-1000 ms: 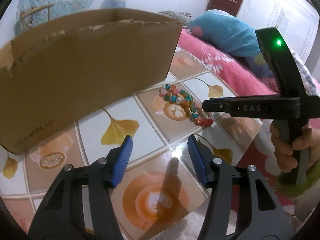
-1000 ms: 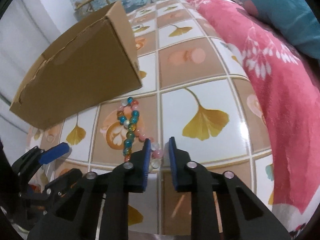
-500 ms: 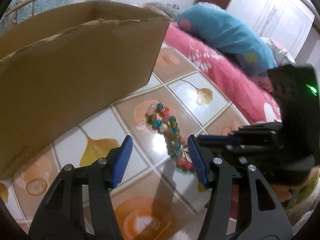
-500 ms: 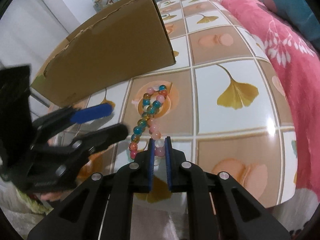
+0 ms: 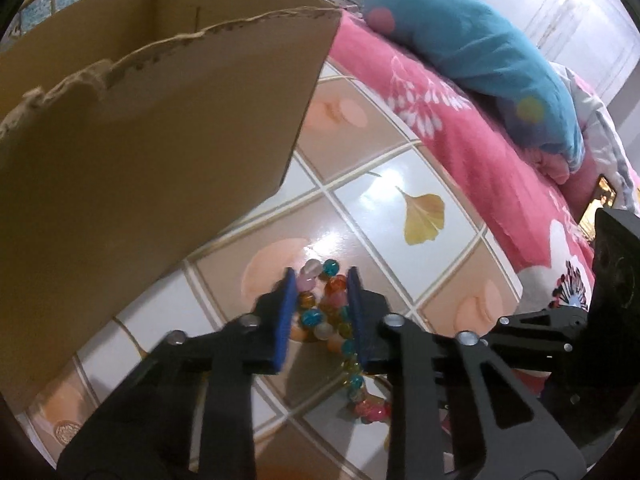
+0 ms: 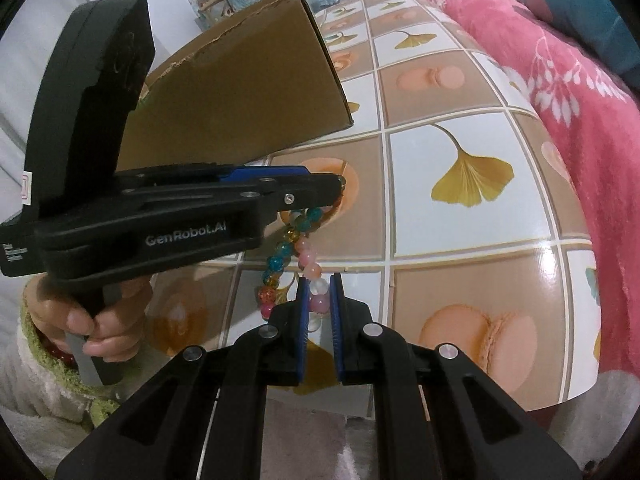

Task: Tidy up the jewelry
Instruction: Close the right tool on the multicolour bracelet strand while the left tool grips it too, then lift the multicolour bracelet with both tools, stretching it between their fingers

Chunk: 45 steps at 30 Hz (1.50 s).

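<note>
Since a second ago the left tongs (image 5: 322, 280) have swung in from beside the cardboard box (image 5: 152, 152) and their jaws have just been closing round the far end of the bead bracelet (image 5: 320, 312) – beads sit between the pads, seemingly squeezed. Right tongs (image 6: 319, 290) are clamped on the bracelet's near, pink end. It lies on the counter (image 6: 472, 232) just beside the box – light, limp, its glassy beads likely slippery, so gripping across a bead cluster seems safest
</note>
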Each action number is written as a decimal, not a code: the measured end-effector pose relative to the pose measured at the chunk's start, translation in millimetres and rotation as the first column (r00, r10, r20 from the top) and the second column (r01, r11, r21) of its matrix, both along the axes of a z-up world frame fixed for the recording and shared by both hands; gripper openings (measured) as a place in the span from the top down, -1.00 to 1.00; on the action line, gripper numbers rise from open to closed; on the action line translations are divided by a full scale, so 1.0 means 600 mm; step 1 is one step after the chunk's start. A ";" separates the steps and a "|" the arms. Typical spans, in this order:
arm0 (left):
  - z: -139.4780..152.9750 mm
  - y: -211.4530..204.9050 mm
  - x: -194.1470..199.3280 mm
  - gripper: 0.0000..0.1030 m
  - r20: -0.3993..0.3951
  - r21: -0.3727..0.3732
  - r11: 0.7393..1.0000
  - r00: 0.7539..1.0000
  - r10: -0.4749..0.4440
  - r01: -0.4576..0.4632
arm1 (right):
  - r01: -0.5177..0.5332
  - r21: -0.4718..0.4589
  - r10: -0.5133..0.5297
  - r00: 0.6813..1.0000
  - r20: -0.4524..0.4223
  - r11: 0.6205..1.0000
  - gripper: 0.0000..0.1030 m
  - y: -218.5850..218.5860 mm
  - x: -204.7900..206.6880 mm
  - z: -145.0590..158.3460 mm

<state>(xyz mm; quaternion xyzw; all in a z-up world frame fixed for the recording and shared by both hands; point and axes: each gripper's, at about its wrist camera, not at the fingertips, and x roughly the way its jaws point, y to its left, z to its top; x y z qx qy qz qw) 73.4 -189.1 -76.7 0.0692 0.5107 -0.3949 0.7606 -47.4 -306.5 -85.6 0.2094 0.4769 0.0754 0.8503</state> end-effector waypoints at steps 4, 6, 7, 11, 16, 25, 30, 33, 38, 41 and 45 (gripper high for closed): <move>0.003 0.020 0.007 0.85 -0.021 -0.029 0.999 0.999 0.034 -0.034 | -0.005 -0.004 0.005 1.000 0.006 1.000 0.79 -0.001 -0.002 -0.001; 0.006 0.036 0.009 0.85 -0.030 -0.053 0.997 0.998 0.052 -0.053 | -0.007 -0.017 0.007 1.000 0.007 1.000 0.79 0.002 -0.003 0.000; 0.007 0.043 0.010 0.85 -0.032 -0.056 0.997 0.998 0.059 -0.061 | -0.009 -0.026 0.009 1.000 0.008 1.000 0.79 0.003 -0.003 0.000; 0.008 0.078 0.004 0.85 -0.046 -0.088 0.992 0.995 0.084 -0.088 | -0.009 -0.047 0.009 1.000 0.009 0.999 0.79 0.009 -0.004 0.002; 0.003 0.117 -0.016 1.00 -0.042 -0.087 0.990 0.994 0.105 -0.109 | -0.004 -0.087 0.004 1.000 0.001 0.996 0.79 0.020 0.000 0.008; 0.003 0.160 -0.036 1.00 -0.087 -0.166 0.974 0.986 0.141 -0.154 | 0.004 0.120 -0.001 1.000 -0.019 0.993 0.77 -0.002 0.025 0.021; 0.005 0.153 -0.072 1.00 -0.072 -0.199 0.976 0.995 0.076 -0.089 | 0.000 0.192 0.007 0.999 -0.033 0.981 0.42 0.003 0.061 0.024; 0.000 0.146 -0.089 1.00 -0.057 -0.186 0.981 0.997 0.055 -0.064 | -0.018 0.134 0.024 0.999 -0.045 0.991 0.42 0.021 0.085 0.024; -0.006 0.154 -0.104 1.00 -0.037 -0.173 0.982 0.997 0.071 -0.077 | -0.039 0.032 0.041 0.997 -0.061 0.999 0.42 0.042 0.117 0.019; -0.005 0.170 -0.105 0.88 -0.032 -0.176 0.980 0.996 0.089 -0.093 | -0.065 -0.020 0.064 0.997 -0.046 0.998 0.67 0.060 0.120 0.026; -0.002 0.194 -0.101 0.46 -0.029 -0.182 0.974 0.991 0.132 -0.135 | -0.066 -0.122 0.065 0.998 -0.008 0.990 0.80 0.085 0.117 0.054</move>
